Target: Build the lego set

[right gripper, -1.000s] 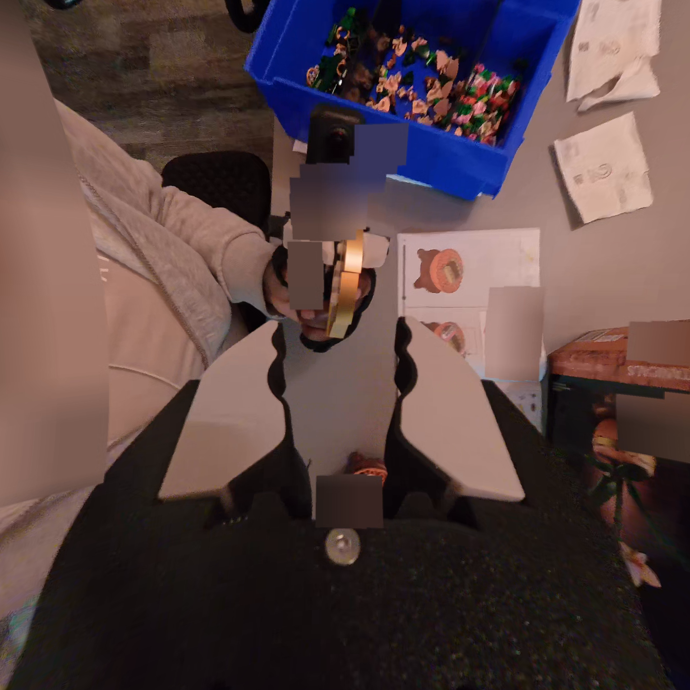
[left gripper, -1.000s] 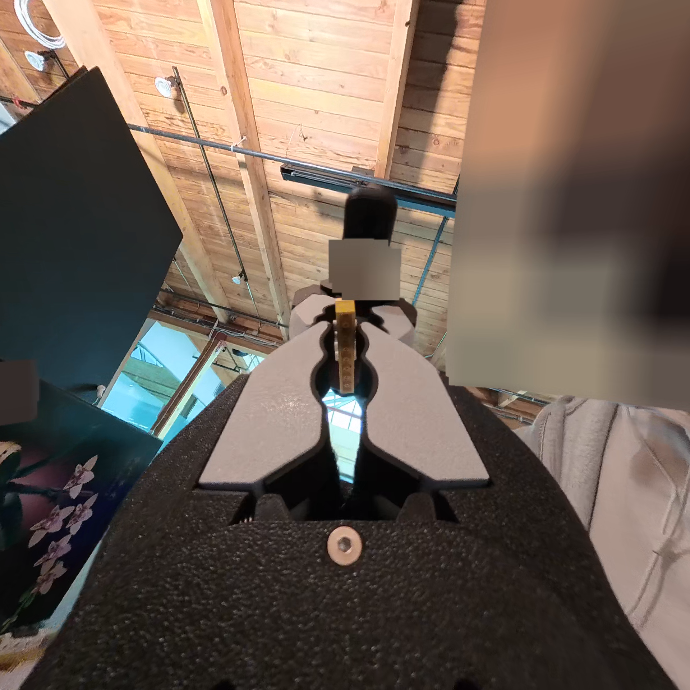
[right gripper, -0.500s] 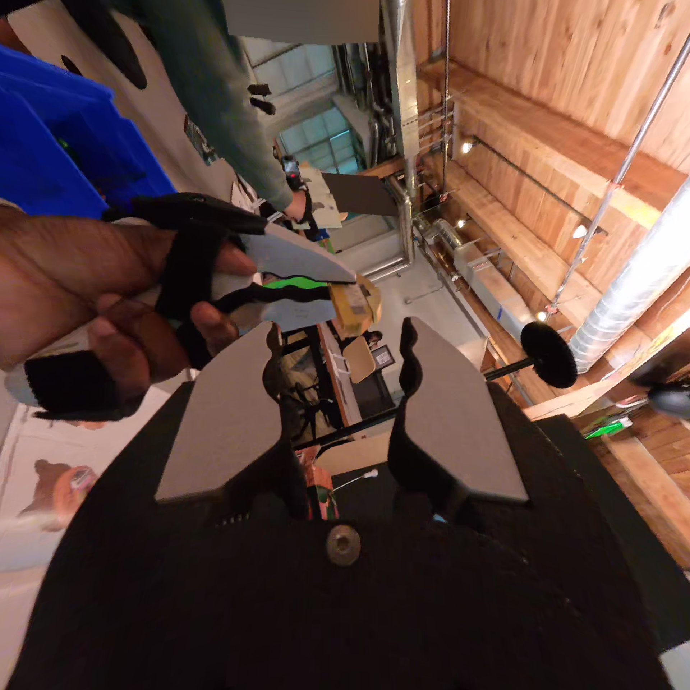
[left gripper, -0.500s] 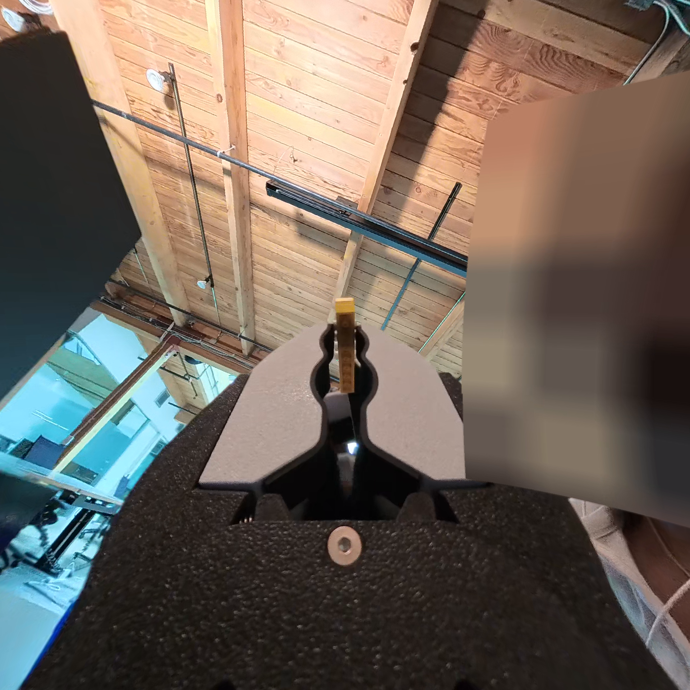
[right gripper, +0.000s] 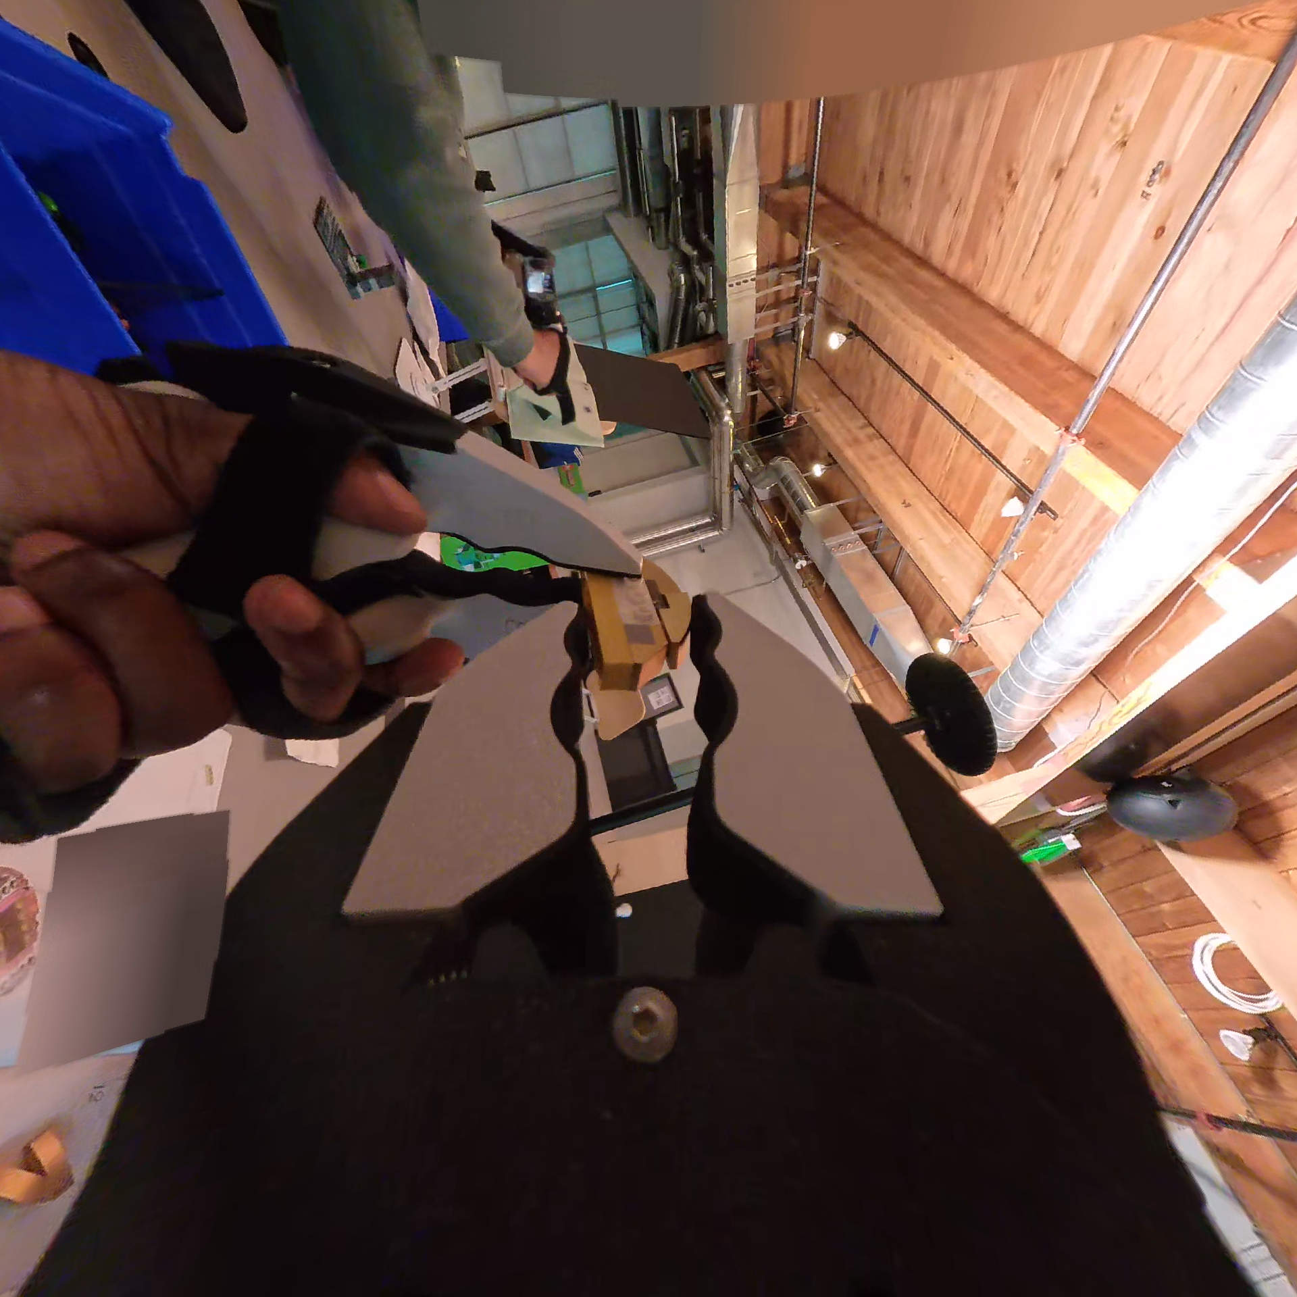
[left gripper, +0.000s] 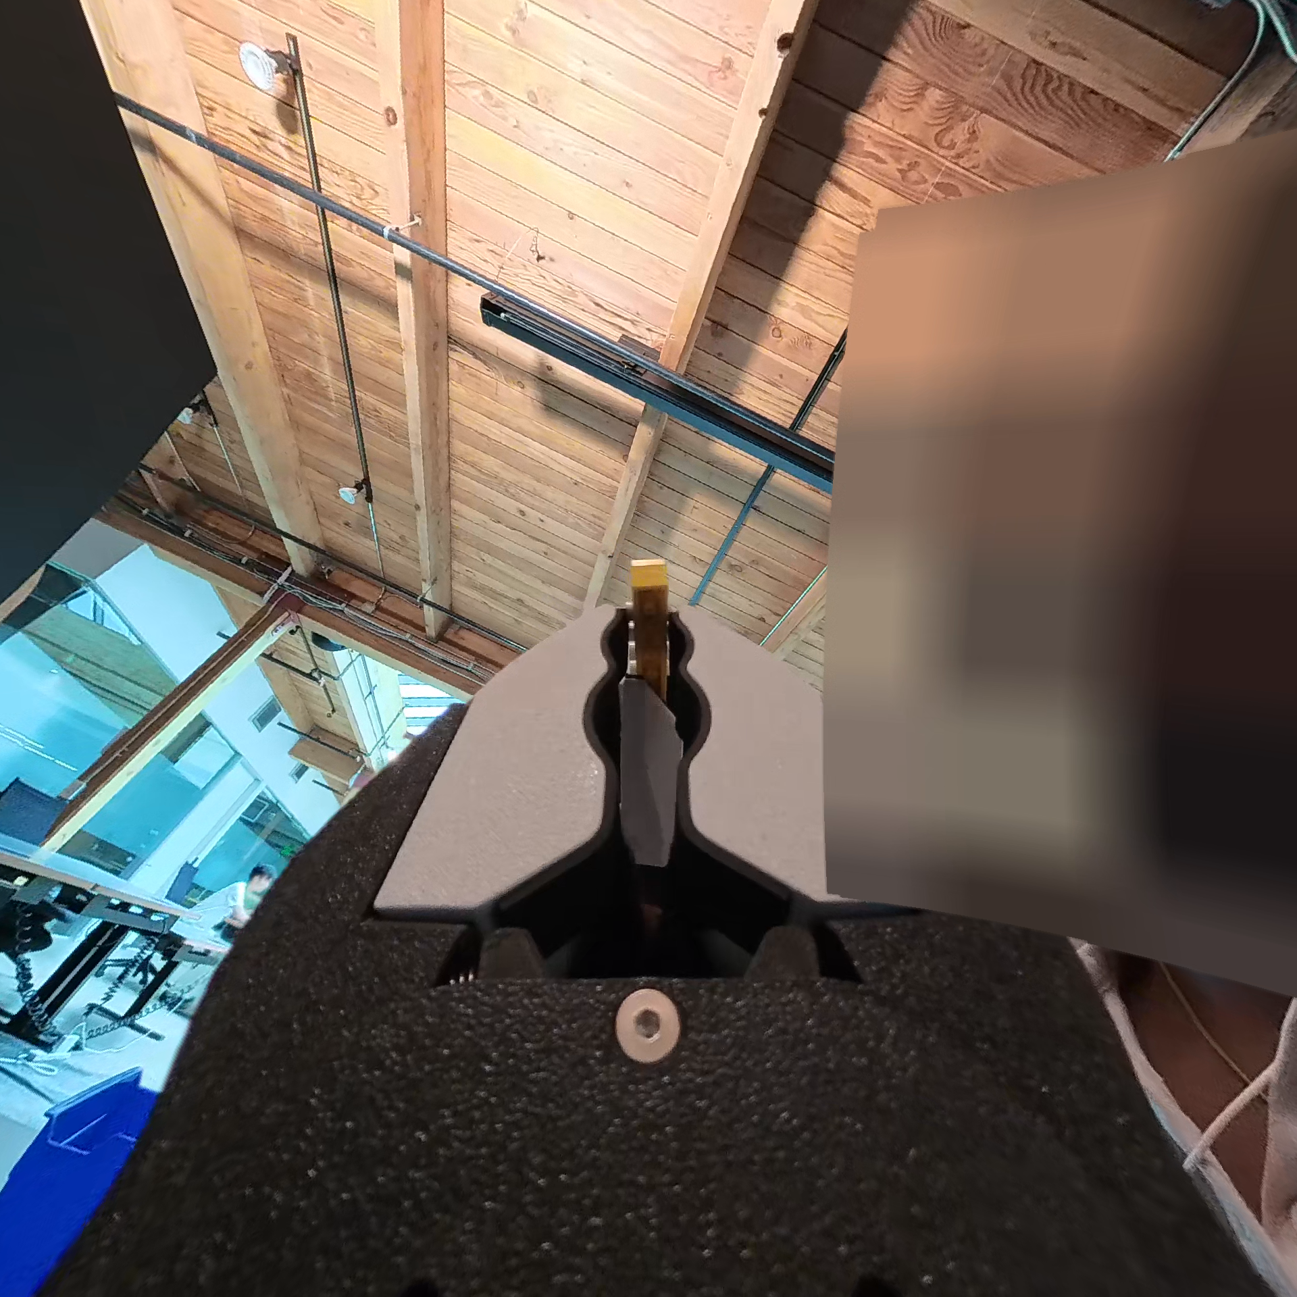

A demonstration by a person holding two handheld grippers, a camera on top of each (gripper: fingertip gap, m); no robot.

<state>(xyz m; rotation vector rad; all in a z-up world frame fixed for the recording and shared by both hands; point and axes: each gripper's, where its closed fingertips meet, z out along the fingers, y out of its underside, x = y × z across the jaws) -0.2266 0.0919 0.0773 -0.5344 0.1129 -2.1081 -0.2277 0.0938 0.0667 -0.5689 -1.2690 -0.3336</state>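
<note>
Rough-grained black hand-held gripper (left gripper: 647,617), smooth tan plastic brick (left gripper: 648,632), planked wooden ceiling (left gripper: 561,210)

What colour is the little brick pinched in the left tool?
Yellowish tan, a mustard shade. The brick in the left tool shows best in the right wrist view.

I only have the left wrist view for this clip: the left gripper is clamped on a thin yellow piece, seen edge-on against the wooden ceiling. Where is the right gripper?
Observer: In the right wrist view the right gripper is open, with its fingertips on either side of the lego piece that the left gripper holds.
Operator: Is that piece just one thin plate?
Observer: No. From the side it is a tan and yellow build of several parts, wider than your edge-on view suggests.
Operator: Is the right gripper touching it?
Observer: I cannot tell. Its jaws stand well apart, and the piece sits in the gap at their tips.
</note>
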